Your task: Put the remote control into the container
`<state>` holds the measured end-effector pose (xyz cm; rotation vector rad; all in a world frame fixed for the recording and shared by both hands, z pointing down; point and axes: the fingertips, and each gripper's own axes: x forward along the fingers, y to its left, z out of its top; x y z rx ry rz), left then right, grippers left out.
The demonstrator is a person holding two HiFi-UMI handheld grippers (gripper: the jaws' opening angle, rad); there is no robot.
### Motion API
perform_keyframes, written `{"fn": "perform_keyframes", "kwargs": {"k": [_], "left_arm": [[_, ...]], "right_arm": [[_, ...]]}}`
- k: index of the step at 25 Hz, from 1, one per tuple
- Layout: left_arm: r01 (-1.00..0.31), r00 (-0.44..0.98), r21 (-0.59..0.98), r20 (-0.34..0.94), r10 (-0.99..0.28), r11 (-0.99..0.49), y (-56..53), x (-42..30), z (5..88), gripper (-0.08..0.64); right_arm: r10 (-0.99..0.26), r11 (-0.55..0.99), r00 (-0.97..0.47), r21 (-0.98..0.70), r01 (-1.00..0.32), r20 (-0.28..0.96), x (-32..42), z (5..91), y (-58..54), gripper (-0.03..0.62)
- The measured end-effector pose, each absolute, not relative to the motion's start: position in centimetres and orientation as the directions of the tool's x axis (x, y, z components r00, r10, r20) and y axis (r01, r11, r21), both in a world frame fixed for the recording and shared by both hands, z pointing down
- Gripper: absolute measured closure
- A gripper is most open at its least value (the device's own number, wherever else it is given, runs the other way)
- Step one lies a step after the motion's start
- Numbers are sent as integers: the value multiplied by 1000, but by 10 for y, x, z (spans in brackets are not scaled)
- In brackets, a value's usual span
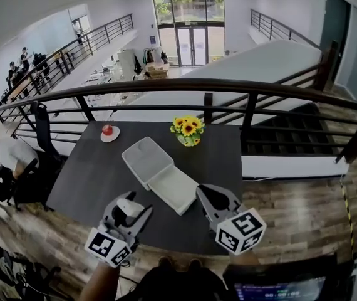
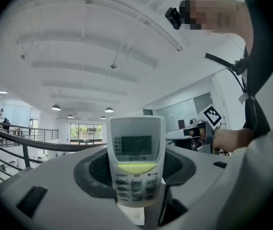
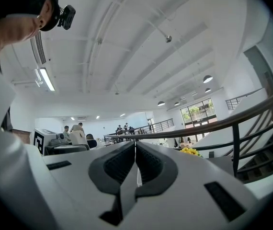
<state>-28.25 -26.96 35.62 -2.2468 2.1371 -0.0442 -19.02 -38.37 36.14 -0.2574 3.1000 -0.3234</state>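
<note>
Left gripper [image 1: 130, 213] clamping one remote control [image 2: 135, 159]; one container [image 1: 160, 173]

White remote control [image 2: 135, 147], white container [image 1: 146, 160]

The only readable print was a power symbol with the characters 开/关 under the display of the remote control [image 2: 135, 159], while its smaller button labels and the digits on a screen [image 1: 280, 290] in the head view were too blurred to read.
</note>
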Motion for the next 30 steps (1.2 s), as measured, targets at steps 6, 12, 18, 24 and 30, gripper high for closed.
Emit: {"fn": "perform_keyframes", "kwargs": {"k": [6,12,18,24,30], "left_arm": [[-996,86,-23,7,-996,-86,-297,-303,369,307],[-983,165,-68,66,-984,-169,-329,-325,396,307],[-960,246,-95,163,-956,-263,-371,-350,429,307],[-910,355,-132,248,-901,-394,-394,-360,470,307],[-840,448,-162,334,-829,-519,-429,-359,512,307]], "right_arm": [[-192,963,-981,-187,-194,26,-208,366,-402,591],[-256,948,-965,-180,-261,49,-221,375,-420,591],[-321,927,-944,-180,-330,78,-237,373,-443,591],[-384,896,-915,-192,-401,121,-246,393,-449,591],[-449,857,-879,-201,-474,158,-245,404,-465,591]]}}
